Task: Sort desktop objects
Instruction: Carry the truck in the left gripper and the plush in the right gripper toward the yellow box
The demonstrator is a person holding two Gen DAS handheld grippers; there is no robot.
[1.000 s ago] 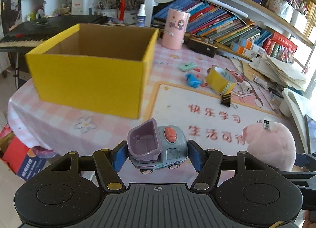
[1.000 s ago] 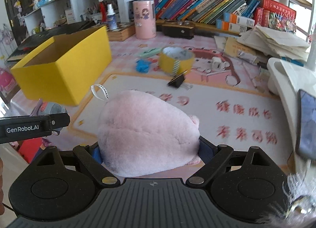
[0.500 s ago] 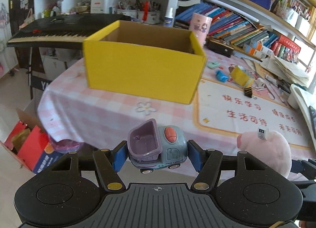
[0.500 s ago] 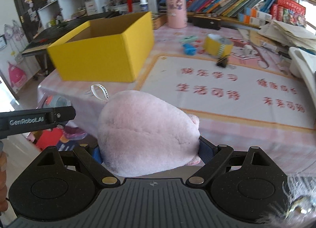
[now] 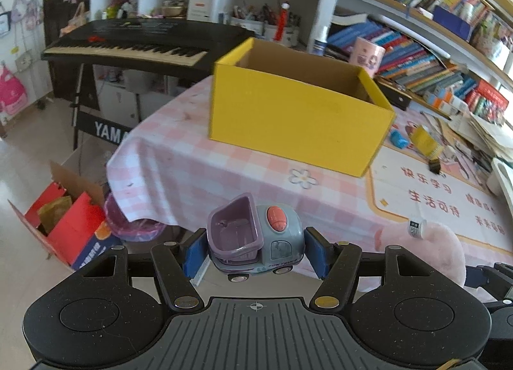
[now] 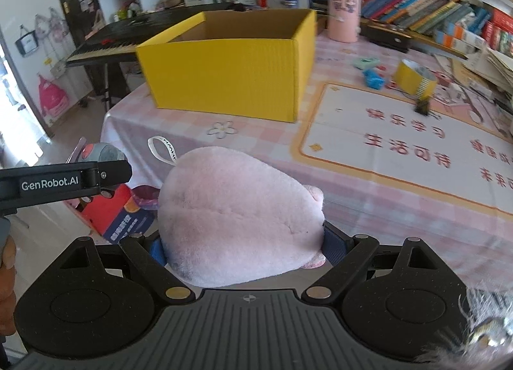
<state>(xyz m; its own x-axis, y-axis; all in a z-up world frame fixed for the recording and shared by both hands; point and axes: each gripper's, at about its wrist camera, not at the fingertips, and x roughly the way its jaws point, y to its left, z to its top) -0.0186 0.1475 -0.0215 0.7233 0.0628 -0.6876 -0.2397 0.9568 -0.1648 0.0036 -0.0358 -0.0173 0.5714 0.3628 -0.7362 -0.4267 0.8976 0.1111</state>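
The pink plush toy (image 6: 237,219) hides most of the right claw's blue pads (image 6: 333,246); the yellow box (image 6: 231,78) conceals its own floor, and the small tabletop clip (image 6: 421,106) is blurred.

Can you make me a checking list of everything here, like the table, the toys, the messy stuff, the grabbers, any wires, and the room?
Surface: round table under a pink checked cloth, with a printed mat on it.
Job's things: open yellow cardboard box on the table; grey and purple toy truck and pink plush toy both held off the table.
Clutter: yellow tape roll, blue toy, black binder clip, pink cylindrical pot.
Grippers: left gripper shut on the truck; right gripper shut on the plush.
Cables: nothing seen.
Surroundings: black keyboard, bookshelves, red box on the floor.
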